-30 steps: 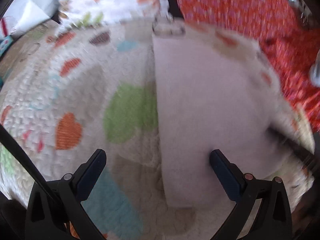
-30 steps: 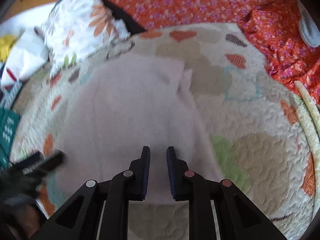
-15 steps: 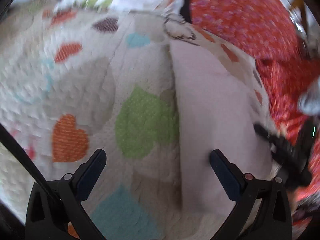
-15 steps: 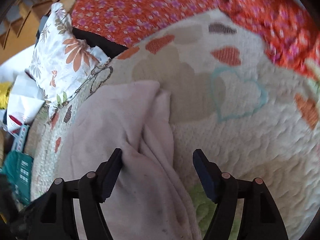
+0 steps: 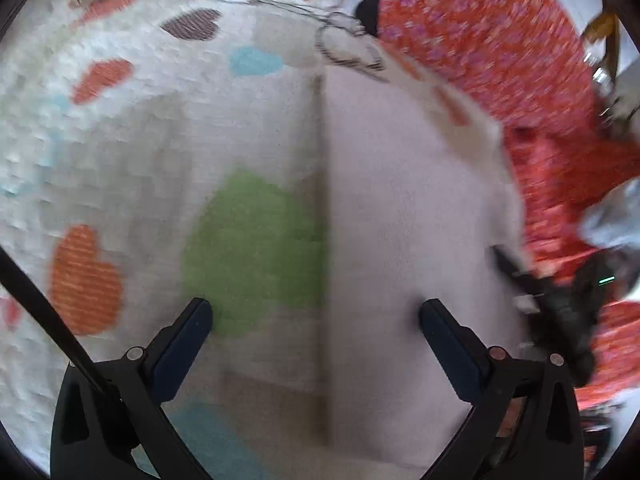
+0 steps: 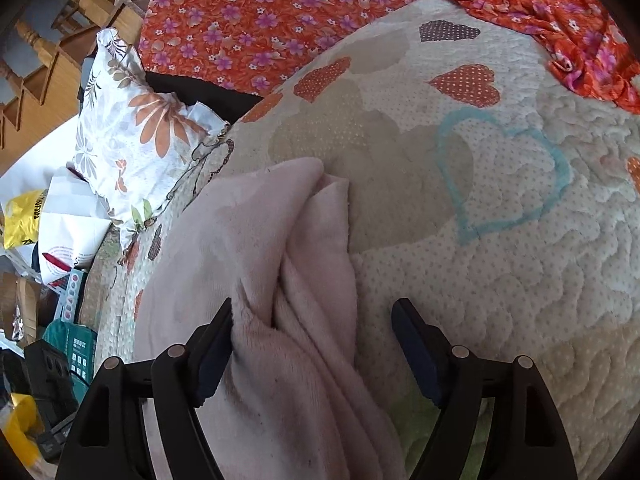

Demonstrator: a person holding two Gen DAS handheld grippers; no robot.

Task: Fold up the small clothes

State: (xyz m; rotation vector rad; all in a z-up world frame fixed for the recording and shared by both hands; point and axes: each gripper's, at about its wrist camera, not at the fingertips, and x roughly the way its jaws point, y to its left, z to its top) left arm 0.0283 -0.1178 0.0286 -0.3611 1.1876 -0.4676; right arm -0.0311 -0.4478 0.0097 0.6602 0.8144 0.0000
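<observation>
since a second ago our right tool has gone from nearly closed over the pale pink cloth to wide apart, and its jaws are opening at this moment; the cloth bunches in soft ridges between them, brushing the inner face of the left finger, while the right finger stands clear over the quilt. in the same span the view from our left tool has slid across the bed, so that the cloth's straight folded edge now runs down the middle of that view rather than off to one side. the left tool's jaws stand wide apart and grip nothing: one finger hangs over the green heart on the quilt, the other over the flat pink cloth. that view is blurred, so we cannot tell whether the fingers touch the fabric. the cloth lies on the heart-patterned quilt of the bed, folded lengthwise into a long band, smooth on the side nearer the left tool and rumpled on the side under the right tool. its far end reaches toward the edge of the bed where a flowered pillow leans, and an orange flowered sheet covers the bed beyond the quilt. in the left wrist view the right tool shows as a dark blur at the cloth's right edge.
</observation>
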